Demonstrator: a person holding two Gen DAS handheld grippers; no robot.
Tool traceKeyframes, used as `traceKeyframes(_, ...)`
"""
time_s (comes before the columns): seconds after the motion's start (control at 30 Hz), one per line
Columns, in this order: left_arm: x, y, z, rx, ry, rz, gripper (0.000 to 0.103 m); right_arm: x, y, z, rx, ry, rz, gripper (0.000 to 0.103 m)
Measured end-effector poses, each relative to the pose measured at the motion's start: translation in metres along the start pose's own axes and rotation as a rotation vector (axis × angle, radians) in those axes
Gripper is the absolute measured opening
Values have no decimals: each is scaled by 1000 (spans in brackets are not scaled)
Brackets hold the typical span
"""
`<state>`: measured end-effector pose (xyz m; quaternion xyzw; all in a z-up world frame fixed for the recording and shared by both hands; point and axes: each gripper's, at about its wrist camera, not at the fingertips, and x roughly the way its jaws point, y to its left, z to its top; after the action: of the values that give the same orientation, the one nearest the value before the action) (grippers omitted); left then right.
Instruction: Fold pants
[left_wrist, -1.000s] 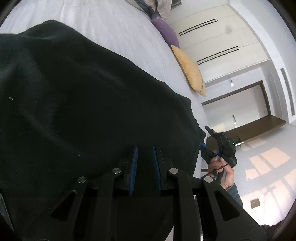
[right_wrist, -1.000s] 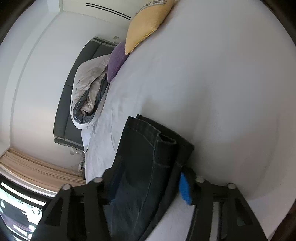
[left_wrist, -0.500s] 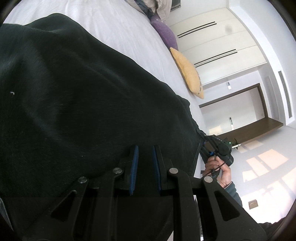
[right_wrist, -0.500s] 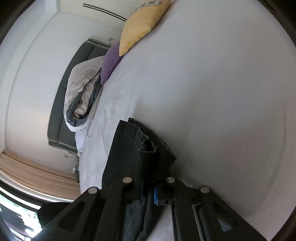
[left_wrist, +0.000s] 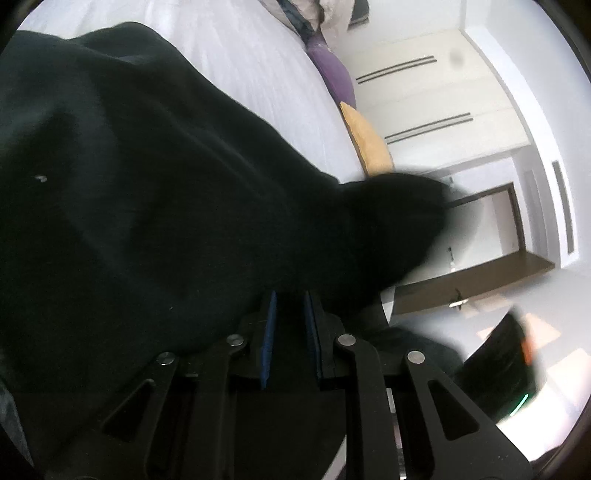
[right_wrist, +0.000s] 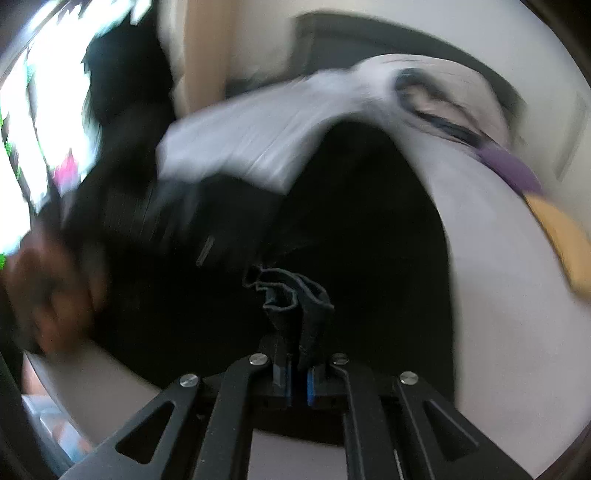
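The dark pants fill most of the left wrist view, spread over the white bed. My left gripper is shut on the pants fabric, which runs between its blue pads. A blurred lifted end of the pants swings at centre right. In the right wrist view my right gripper is shut on a bunched hem of the pants and holds it over the dark cloth. The left hand and gripper show blurred at left.
A purple pillow and a yellow pillow lie at the bed's far side, with a rolled duvet beyond. White wardrobe doors and a dark wooden shelf stand past the bed. A bright window is at left.
My right gripper closed on the pants hem and swung it up and across over the pants, blurring its view. The lifted end now crosses the left wrist view. My left gripper stays shut.
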<state>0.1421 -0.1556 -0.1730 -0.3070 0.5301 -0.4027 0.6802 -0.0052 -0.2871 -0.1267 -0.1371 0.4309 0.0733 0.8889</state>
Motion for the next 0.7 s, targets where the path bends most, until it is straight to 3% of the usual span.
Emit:
traceKeyframes(0.13,-11,5,-2,-39,-6,-12,16,9,1,-8,82,-2,-30,6)
traceKeyframes(0.2,-16,7,-2,-69,-15,-31,23,7,2,-6,71,-12,-55,6)
traceKeyframes(0.23,-18,9,-3,-79,-23,-37,34,7,5,-6,54,-15,-71,6)
traceKeyframes(0.27,-22,10,-3,-90,-38,-51,52,6,6,-4,49,-19,-84,6)
traceKeyframes(0.37,-35,6,-3,-110,-91,-80,81,6,9,-2,59,-23,-94,6)
traceKeyframes(0.4,-36,5,-2,-109,-93,-70,85,6,10,-2,60,-28,-102,6)
traceKeyframes(0.7,-25,6,-4,-154,-40,-22,86,-14,10,10,165,-103,-128,6)
